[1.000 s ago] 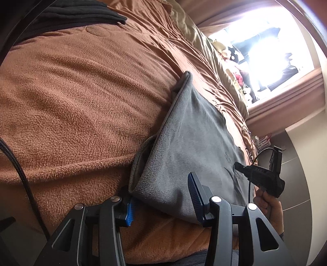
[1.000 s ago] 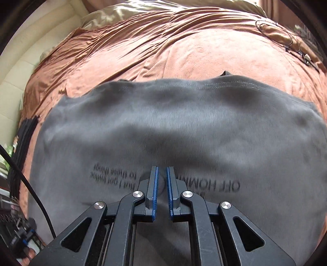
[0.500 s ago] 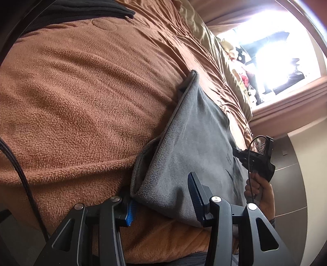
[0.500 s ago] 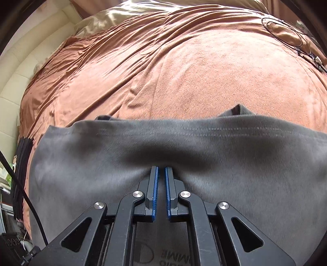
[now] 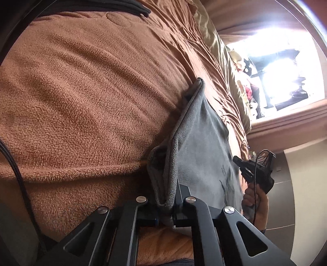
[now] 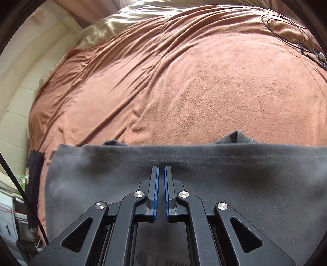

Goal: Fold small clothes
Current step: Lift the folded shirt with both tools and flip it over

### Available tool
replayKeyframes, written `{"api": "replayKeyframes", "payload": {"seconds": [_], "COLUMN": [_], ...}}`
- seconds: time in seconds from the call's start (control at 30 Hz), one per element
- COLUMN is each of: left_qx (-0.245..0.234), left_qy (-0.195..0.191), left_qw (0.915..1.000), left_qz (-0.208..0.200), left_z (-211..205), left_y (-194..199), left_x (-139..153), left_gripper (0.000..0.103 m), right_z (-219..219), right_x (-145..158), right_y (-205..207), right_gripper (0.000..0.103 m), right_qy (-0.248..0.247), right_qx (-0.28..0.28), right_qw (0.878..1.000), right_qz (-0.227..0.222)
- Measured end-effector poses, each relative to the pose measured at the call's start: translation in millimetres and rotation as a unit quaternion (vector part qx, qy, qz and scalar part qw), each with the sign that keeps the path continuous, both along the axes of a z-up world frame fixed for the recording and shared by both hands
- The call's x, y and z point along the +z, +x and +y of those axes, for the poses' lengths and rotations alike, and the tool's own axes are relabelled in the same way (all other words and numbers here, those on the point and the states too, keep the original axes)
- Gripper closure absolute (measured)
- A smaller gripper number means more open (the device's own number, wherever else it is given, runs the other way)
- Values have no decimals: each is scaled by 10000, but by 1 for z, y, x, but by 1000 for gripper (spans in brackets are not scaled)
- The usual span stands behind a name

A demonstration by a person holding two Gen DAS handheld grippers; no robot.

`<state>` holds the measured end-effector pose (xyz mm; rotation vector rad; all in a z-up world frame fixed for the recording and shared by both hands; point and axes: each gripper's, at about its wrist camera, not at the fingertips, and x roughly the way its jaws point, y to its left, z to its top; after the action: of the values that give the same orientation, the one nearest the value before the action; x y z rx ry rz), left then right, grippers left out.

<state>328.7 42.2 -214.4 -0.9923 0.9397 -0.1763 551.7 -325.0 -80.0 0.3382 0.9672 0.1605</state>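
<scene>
A grey fleece garment (image 5: 202,143) lies on a brown bed blanket (image 5: 85,86). My left gripper (image 5: 165,204) is shut on the garment's near corner, which bunches between the jaws. In the right wrist view the same garment (image 6: 255,184) is folded over, its stitched hem running across the frame. My right gripper (image 6: 161,174) has its jaws nearly together with a thin gap, resting on top of the grey cloth just short of the hem. It also shows in the left wrist view (image 5: 255,174), held by a hand at the garment's far side.
The brown blanket (image 6: 204,81) covers the bed beyond the garment. A dark folded garment (image 5: 126,8) lies at the far end of the bed. A black cable (image 6: 290,30) lies on the blanket at the far right. A bright window (image 5: 282,67) is beside the bed.
My left gripper closed from open onto the garment's corner. My right gripper carried the fold forward, so the printed text is now hidden and the hem lies just ahead of the jaws.
</scene>
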Motion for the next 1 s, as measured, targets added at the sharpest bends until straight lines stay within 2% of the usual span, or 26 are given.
{"api": "replayKeyframes", "payload": {"seconds": [0.07,0.13,0.23,0.37,0.63,0.83,1.0], "left_qx": [-39,-65,-151,-349,-653,-774,-926], "left_qy": [-212,-593,-974,-1088,-1242,-1368,-1469], "left_qw": [9996,9975,9929,9899,9843,9811,9771], "left_qz": [-170,-366,-663,-837,-1072,-1126,-1231], "left_z": [3,8,13,10,2,-1,-9], "left_y": [-2,-2,-1,5,15,20,26], "left_x": [5,8,16,28,47,54,67], "left_gripper": [96,97,97,97,97,97,97], "right_z": [-2,-3,-2,2,20,27,27], "right_x": [5,7,12,12,-9,-17,-22], "right_y": [-14,-32,-55,-85,-142,-175,-187], "right_gripper": [103,103,103,103,103,103,103], "right_qy": [122,331,365,387,219,201,300], "right_qx": [63,83,148,249,350,340,441], "right_qw": [9999,9994,9992,9988,9983,9985,9975], "right_qz": [-15,40,90,188,411,388,465]}}
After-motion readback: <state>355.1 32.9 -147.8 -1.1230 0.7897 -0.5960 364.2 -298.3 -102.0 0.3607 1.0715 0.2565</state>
